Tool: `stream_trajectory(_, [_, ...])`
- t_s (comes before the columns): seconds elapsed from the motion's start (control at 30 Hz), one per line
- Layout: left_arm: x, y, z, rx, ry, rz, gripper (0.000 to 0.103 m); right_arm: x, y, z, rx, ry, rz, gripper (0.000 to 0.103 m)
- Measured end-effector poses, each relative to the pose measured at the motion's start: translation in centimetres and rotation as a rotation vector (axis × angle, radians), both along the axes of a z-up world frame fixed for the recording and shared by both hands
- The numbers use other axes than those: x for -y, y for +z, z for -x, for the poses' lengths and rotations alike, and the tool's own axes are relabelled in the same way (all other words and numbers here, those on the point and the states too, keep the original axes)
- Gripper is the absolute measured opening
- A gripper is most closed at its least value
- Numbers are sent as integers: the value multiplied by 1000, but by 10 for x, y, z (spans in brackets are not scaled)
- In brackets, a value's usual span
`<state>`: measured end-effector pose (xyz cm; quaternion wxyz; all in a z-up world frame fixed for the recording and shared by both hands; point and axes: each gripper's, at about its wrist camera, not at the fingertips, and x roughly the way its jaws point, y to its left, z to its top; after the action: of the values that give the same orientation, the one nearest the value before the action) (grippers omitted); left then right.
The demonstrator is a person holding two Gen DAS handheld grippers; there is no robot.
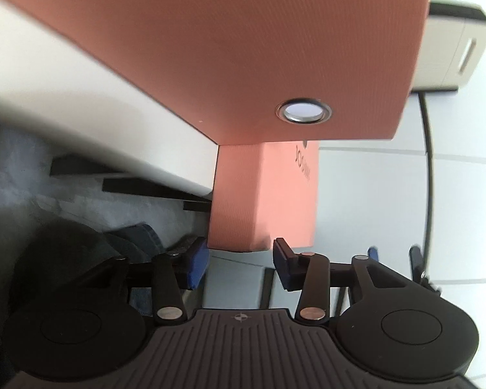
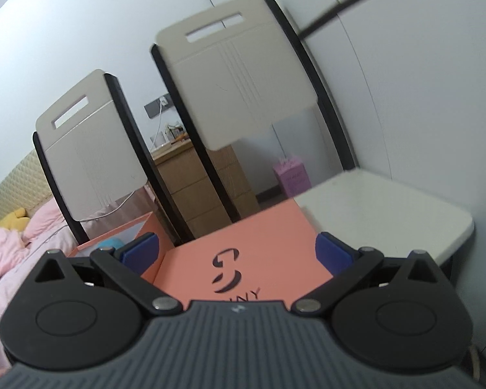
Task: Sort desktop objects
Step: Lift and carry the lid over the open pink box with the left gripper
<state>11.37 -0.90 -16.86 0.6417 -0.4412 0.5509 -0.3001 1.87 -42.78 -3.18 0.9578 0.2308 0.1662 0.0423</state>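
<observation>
Left claw [image 1: 239, 261] grips the salmon box [image 1: 262, 194] by one narrow wall; right claw [image 2: 236, 253] gapes wide over its lid; keep it level, steady near the surface [image 2: 388, 207] edge.

The left gripper [image 1: 239, 261] is pointing at the salmon-pink box [image 1: 262, 194], its blue pads [image 1: 198, 261] sitting just below the box's narrow end, drawn in about as far as they go. The right gripper [image 2: 236, 253] is hanging over the box's printed lid, jaws standing wide at either side of it, pressing nothing.
</observation>
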Motion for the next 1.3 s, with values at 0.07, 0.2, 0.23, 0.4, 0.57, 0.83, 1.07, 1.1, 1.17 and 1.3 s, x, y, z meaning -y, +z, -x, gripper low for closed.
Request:
stream_trajectory(0.07, [7, -4, 9, -2, 3, 10, 51, 12, -6, -7, -40, 18, -21, 103])
stream_trajectory(0.2, [19, -16, 7, -45, 46, 51, 55, 26, -16, -20, -108, 57, -14, 103])
stream_trajectory(0.23, [22, -18, 8, -56, 52, 59, 55, 29, -19, -23, -123, 70, -10, 103])
stream_trajectory(0.4, [26, -14, 27, -28, 98, 84, 50, 42, -31, -33, -178, 116, -10, 103])
stream_trajectory(0.57, [28, -8, 58, -55, 55, 101, 48, 62, -46, -43, -233, 167, -93, 103])
stream_trajectory(0.83, [-19, 17, 85, -94, -41, 113, 48, 79, -78, -60, -408, 230, -102, 103])
stream_trajectory(1.07, [-16, 15, 93, -77, -18, 134, 47, 94, -117, -63, -573, 311, -308, 100])
stream_trajectory(1.1, [-14, 17, 93, -76, -15, 141, 47, 95, -118, -61, -554, 355, -377, 79])
stream_trajectory(1.17, [-8, 27, 91, -62, -7, 154, 47, 97, -113, -52, -522, 367, -427, 66])
stream_trajectory(1.3, [-7, 70, 83, 30, -10, 187, 49, 107, -85, -27, -357, 346, -456, 61])
